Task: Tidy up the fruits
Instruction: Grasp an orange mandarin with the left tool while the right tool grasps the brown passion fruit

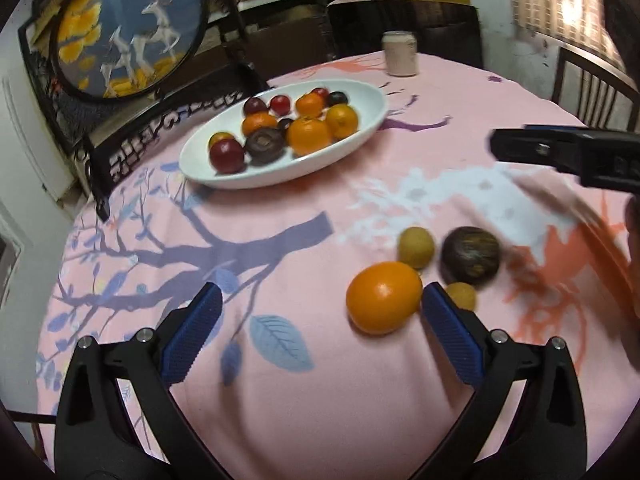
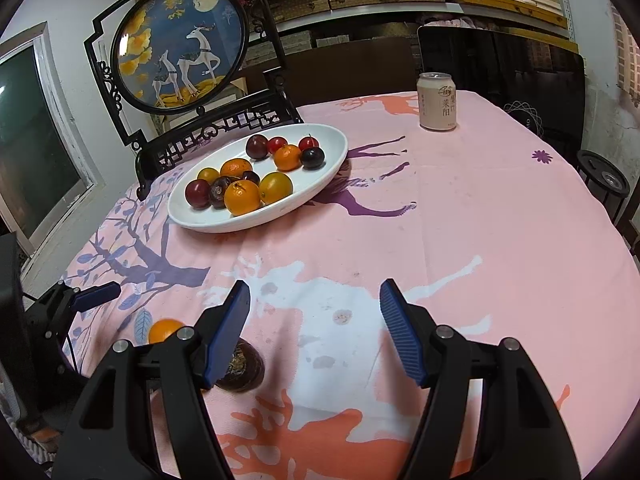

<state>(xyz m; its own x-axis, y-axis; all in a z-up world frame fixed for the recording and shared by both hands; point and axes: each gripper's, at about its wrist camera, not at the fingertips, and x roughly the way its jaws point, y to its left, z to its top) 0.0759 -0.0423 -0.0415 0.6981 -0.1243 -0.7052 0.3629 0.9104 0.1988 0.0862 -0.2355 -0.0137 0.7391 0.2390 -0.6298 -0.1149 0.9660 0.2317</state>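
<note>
My left gripper (image 1: 320, 320) stands wide open, low over the pink tablecloth. An orange (image 1: 384, 298) lies between its fingers, close to the right pad, untouched. Beyond it sit a small yellow-brown fruit (image 1: 416, 247) and a dark brown round fruit (image 1: 470, 255); a second small yellow fruit (image 1: 462, 295) peeks out behind the right finger. A white oval dish (image 1: 372, 108) farther back holds several oranges and dark red fruits. My right gripper (image 2: 316, 320) is open over bare cloth with nothing between its pads. The dark fruit (image 2: 244, 364) is half hidden behind its left finger, and the orange (image 2: 166, 330) lies to the left.
A pale drink can (image 2: 437, 101) stands at the table's far side. A black-framed round deer screen (image 2: 180, 44) rises behind the dish (image 2: 208, 222). Dark chairs ring the round table, and shelves of boxes fill the back wall.
</note>
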